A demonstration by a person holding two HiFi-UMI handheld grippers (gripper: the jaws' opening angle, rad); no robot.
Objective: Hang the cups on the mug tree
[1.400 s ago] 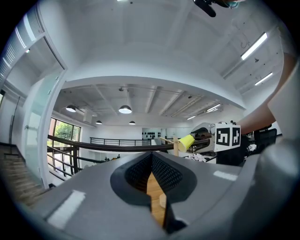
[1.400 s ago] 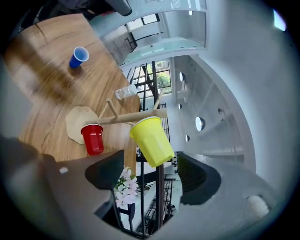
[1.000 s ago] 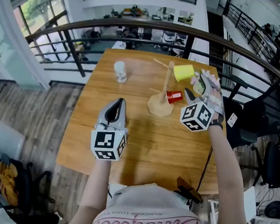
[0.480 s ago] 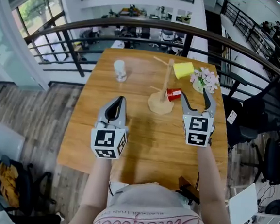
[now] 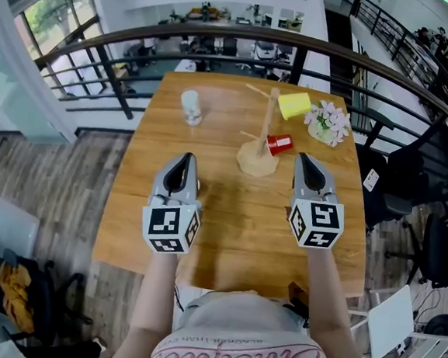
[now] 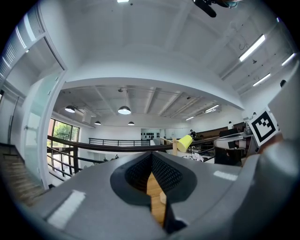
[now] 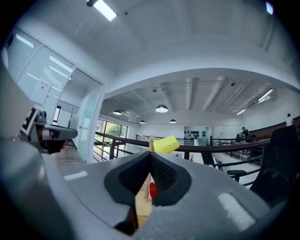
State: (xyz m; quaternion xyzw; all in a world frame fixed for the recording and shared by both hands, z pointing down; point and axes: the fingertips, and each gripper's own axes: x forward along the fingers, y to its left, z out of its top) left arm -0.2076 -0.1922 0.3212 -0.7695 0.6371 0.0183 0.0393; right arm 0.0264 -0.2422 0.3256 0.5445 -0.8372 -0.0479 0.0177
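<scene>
The left gripper [image 5: 184,159] is hovering clenched and empty. The right gripper [image 5: 304,158], its jaws just closing on nothing, is pointing at the far mug tree [image 5: 266,127], which is carrying the yellow cup [image 5: 294,105] and the red cup [image 5: 280,144].

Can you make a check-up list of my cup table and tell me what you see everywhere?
Surface: wooden table, light brown.
Job's things: mug tree holds yellow cup and red cup; clear cup stands alone on the table, not hung.
Clutter: flowers to the right of the tree.
Tools: left tool shut, empty; right tool has just closed, nothing between its jaws.
Cables: nothing seen.
Surroundings: railing behind the table; chairs at the right.
</scene>
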